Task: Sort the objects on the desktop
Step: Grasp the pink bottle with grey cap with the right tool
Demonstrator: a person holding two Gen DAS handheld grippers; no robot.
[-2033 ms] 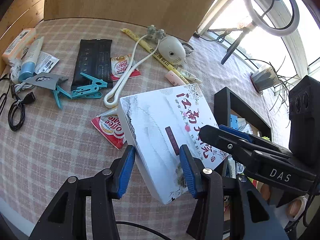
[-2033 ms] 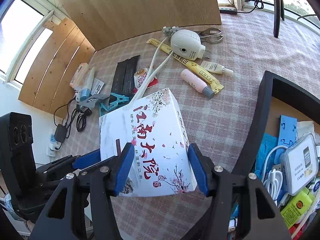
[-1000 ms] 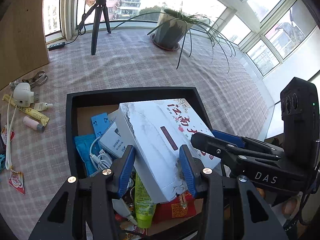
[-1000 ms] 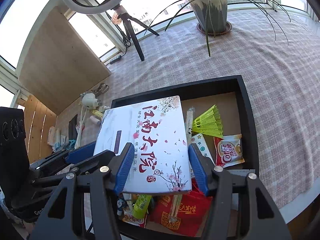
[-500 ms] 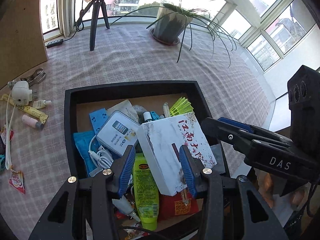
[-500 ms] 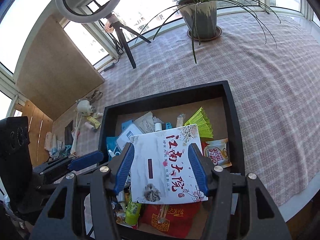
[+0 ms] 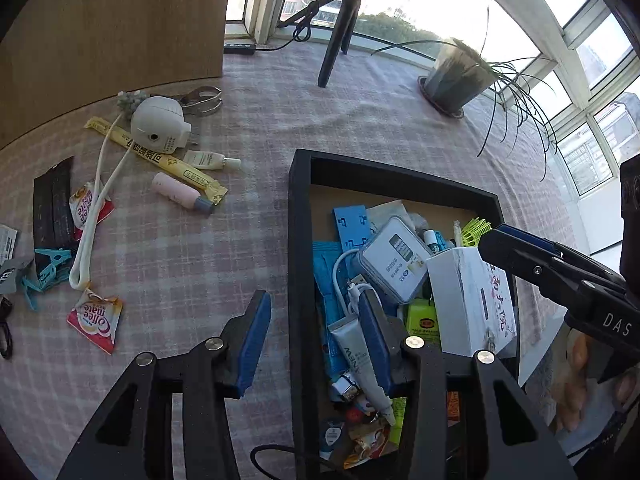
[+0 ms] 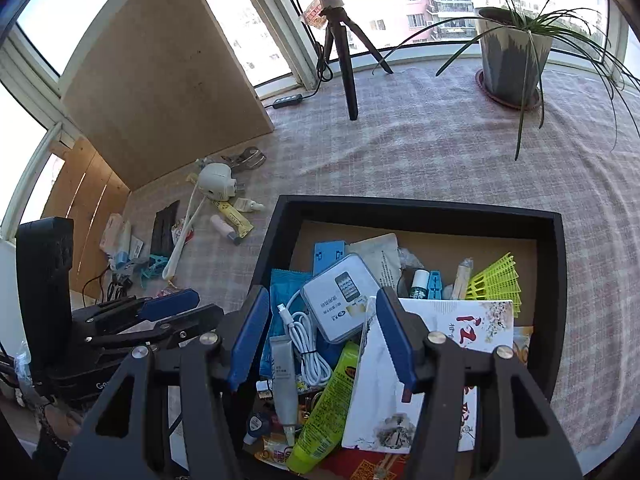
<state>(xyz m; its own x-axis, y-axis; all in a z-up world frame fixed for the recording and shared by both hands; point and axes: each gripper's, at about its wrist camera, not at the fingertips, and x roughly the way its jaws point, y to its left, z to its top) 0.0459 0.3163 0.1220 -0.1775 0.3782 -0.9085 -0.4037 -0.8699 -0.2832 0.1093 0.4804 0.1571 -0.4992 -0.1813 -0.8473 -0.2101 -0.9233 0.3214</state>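
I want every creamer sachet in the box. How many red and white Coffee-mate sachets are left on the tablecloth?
2. One red and white Coffee-mate sachet lies nearest the left gripper; the other sits farther back, under the white cord. More may be hidden.

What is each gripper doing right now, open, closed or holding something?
Left gripper: open, holding nothing.
Right gripper: open, holding nothing; white box lies in the black tray.
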